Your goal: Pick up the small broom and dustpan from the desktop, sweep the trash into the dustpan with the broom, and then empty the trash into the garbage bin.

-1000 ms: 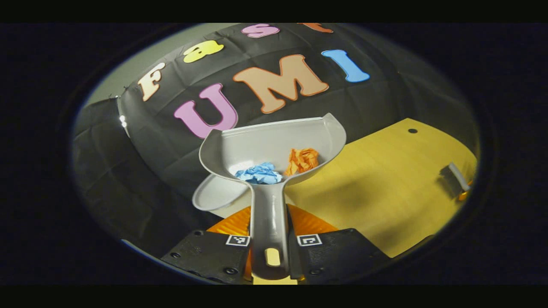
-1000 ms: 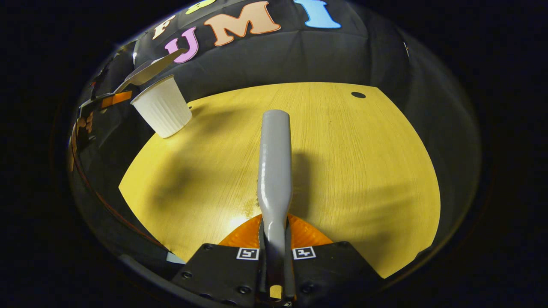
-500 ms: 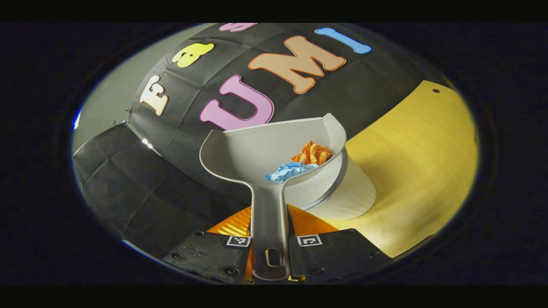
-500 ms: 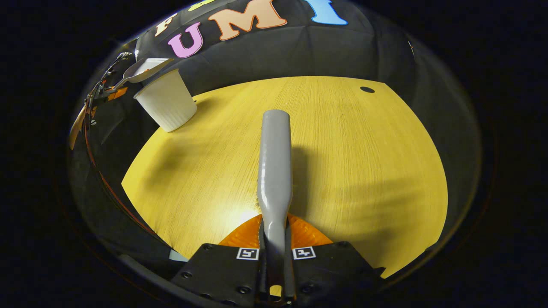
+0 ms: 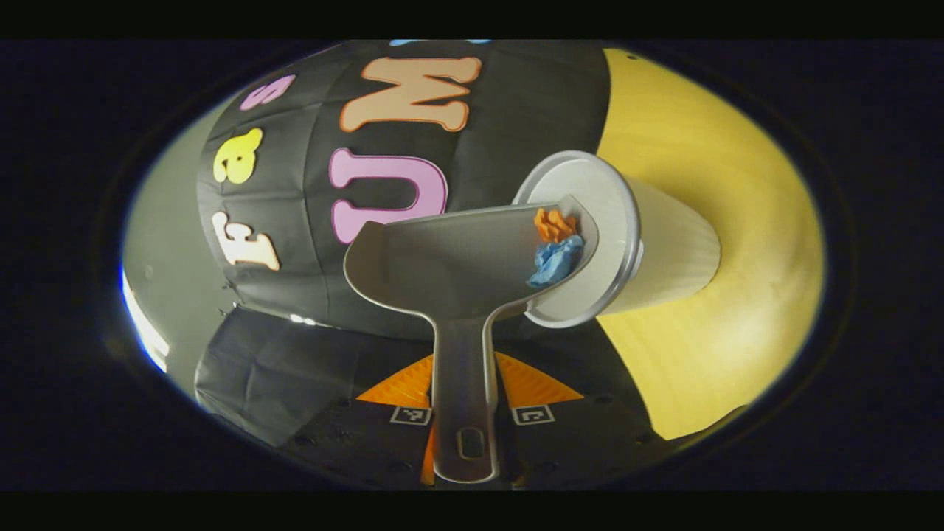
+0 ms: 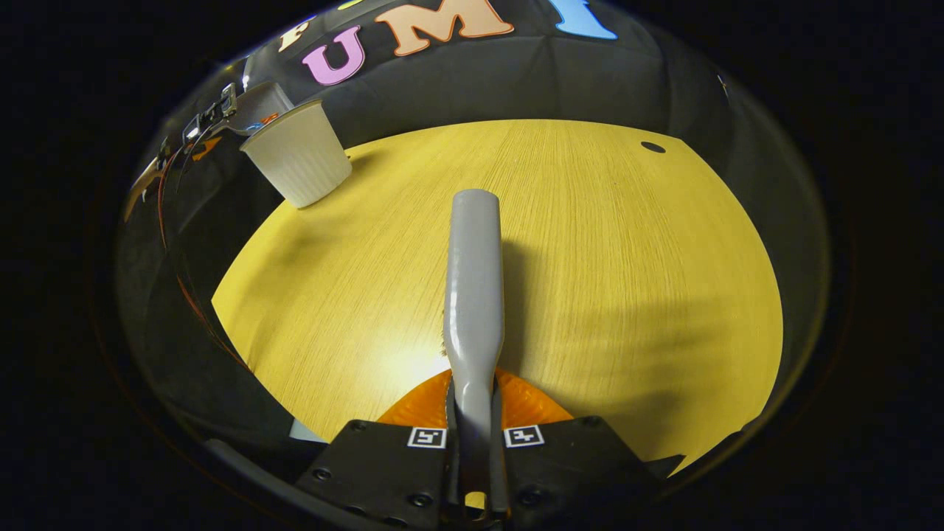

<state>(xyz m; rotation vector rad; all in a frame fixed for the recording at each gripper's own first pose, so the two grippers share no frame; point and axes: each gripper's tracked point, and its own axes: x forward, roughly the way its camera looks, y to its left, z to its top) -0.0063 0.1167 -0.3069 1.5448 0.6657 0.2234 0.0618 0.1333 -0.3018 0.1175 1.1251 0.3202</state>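
Dustpan (image 5: 457,258), clamped by left gripper (image 5: 461,442), tips over bin (image 5: 627,243) at 2 o'clock; overtilt spills paper wads (image 5: 554,243). Right gripper (image 6: 476,472) clamps broom (image 6: 473,287).

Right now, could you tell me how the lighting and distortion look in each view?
Left gripper view: the fisheye tips and bends the desktop; the dustpan looks dim, with glare at the far left edge. Right gripper view: a bright hotspot beside the broom, whose shadow falls to its right; the garbage bin leans.
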